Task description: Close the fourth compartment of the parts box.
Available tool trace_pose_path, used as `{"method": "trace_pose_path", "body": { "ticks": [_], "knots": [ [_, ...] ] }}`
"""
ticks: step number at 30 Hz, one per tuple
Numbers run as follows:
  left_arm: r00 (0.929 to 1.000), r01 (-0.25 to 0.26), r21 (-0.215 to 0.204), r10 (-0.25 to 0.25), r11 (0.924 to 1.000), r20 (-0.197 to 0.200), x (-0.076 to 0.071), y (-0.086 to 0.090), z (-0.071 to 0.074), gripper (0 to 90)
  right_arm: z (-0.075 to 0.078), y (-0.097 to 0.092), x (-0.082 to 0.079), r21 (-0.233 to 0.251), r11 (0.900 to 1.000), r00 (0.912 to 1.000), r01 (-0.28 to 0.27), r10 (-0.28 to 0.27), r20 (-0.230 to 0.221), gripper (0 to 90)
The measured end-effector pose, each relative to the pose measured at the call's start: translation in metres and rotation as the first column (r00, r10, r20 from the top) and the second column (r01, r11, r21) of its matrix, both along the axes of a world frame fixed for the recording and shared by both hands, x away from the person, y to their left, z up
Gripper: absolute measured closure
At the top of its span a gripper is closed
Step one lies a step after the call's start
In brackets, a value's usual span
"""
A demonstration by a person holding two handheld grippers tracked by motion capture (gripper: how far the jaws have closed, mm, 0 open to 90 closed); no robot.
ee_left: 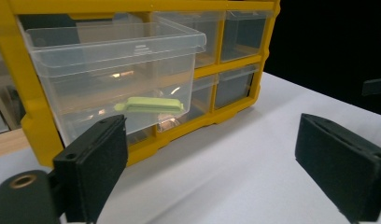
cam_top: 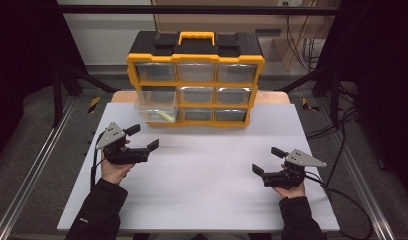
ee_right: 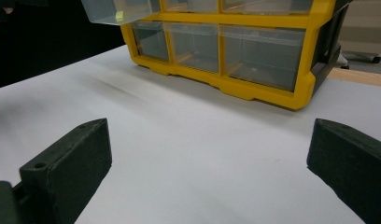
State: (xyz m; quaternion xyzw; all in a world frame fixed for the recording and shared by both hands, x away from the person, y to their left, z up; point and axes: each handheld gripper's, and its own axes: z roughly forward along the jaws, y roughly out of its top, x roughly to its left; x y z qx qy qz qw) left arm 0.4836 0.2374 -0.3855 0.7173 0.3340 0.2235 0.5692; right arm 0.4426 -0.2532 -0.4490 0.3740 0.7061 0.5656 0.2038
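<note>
facing the clear plastic drawer (ee_left: 115, 70) pulled out of the yellow organiser box (cam_top: 195, 85), the left gripper (cam_top: 144, 137) is released, jaws wide and empty. the flat green clip (ee_left: 151, 104) lies inside, crosswise, just ahead. the right gripper (cam_top: 266, 161), also open, is well apart.

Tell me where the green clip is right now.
The green clip lies inside the pulled-out clear drawer at the left of the yellow organizer, just ahead of the left gripper.

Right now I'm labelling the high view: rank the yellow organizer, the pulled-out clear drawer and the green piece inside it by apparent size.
1. yellow organizer
2. pulled-out clear drawer
3. green piece
</note>
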Motion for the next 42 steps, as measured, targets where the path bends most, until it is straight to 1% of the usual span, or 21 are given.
{"method": "trace_pose_path", "body": {
  "ticks": [1, 3, 4, 5, 9, 11, 14, 15, 17, 21, 32, 36, 39, 42],
  "knots": [
    [1.0000, 0.000, 0.007, 0.000, 1.0000, 0.000, 0.002, -0.002, 0.000, 12.4, -0.001, -0.002, 0.000, 0.001, 1.0000, 1.0000, 0.004, -0.004, 0.000, 0.6],
    [1.0000, 0.002, 0.006, -0.002, 1.0000, -0.003, 0.003, -0.002, 0.000, 14.6, -0.001, -0.002, 0.000, 0.005, 1.0000, 1.0000, 0.005, -0.005, 0.001, 0.6],
    [1.0000, 0.003, 0.010, -0.003, 0.9999, -0.003, 0.004, -0.003, 0.000, 14.6, -0.001, -0.003, 0.000, 0.008, 0.9999, 1.0000, 0.006, -0.006, -0.002, 0.6],
    [1.0000, 0.002, 0.014, -0.002, 0.9999, -0.006, 0.005, -0.004, 0.000, 17.5, -0.001, -0.003, 0.000, 0.006, 0.9999, 1.0000, 0.009, -0.009, -0.002, 0.6],
    [0.9999, -0.009, 0.025, 0.009, 0.9997, -0.006, 0.007, -0.005, 0.001, 24.5, -0.001, -0.003, 0.000, 0.002, 0.9999, 0.9999, 0.010, -0.010, -0.002, 0.6],
    [1.0000, -0.006, 0.024, 0.006, 0.9997, -0.005, 0.008, -0.006, 0.001, 28.3, -0.001, -0.004, 0.000, 0.000, 1.0000, 1.0000, 0.009, -0.009, 0.001, 0.6],
    [0.9999, -0.016, 0.036, 0.016, 0.9992, 0.003, 0.008, -0.007, 0.001, 37.2, -0.001, -0.004, 0.000, 0.001, 0.9999, 0.9999, 0.012, -0.012, 0.001, 0.6],
    [0.9998, -0.021, 0.049, 0.021, 0.9985, 0.005, 0.009, -0.007, 0.001, 40.4, -0.002, -0.004, 0.000, 0.003, 0.9999, 0.9999, 0.011, -0.011, 0.002, 0.6],
    [0.9997, -0.025, 0.050, 0.024, 0.9985, 0.003, 0.010, -0.008, 0.001, 44.7, -0.002, -0.004, 0.001, 0.003, 0.9999, 0.9999, 0.010, -0.010, 0.001, 0.6],
    [0.9997, -0.025, 0.060, 0.026, 0.9979, -0.005, 0.012, -0.008, 0.000, 51.3, -0.002, -0.004, 0.000, 0.003, 0.9999, 0.9999, 0.013, -0.013, -0.001, 0.6],
    [0.9990, -0.045, 0.085, 0.045, 0.9954, 0.002, 0.019, -0.010, 0.000, 71.2, -0.002, -0.004, 0.001, 0.000, 0.9999, 0.9999, 0.012, -0.012, 0.000, 0.6],
    [0.9990, -0.044, 0.089, 0.044, 0.9951, 0.001, 0.021, -0.012, 0.000, 79.8, -0.002, -0.004, 0.001, 0.000, 0.9999, 0.9999, 0.012, -0.012, -0.001, 0.6],
    [0.9986, -0.053, 0.097, 0.053, 0.9939, -0.001, 0.025, -0.014, 0.000, 85.9, -0.002, -0.004, 0.000, 0.001, 0.9999, 0.9999, 0.012, -0.012, 0.001, 0.6],
    [0.9983, -0.057, 0.097, 0.057, 0.9936, -0.005, 0.027, -0.014, 0.000, 88.8, -0.002, -0.004, 0.000, 0.001, 0.9999, 0.9999, 0.012, -0.012, 0.001, 0.6]
  ]
}}
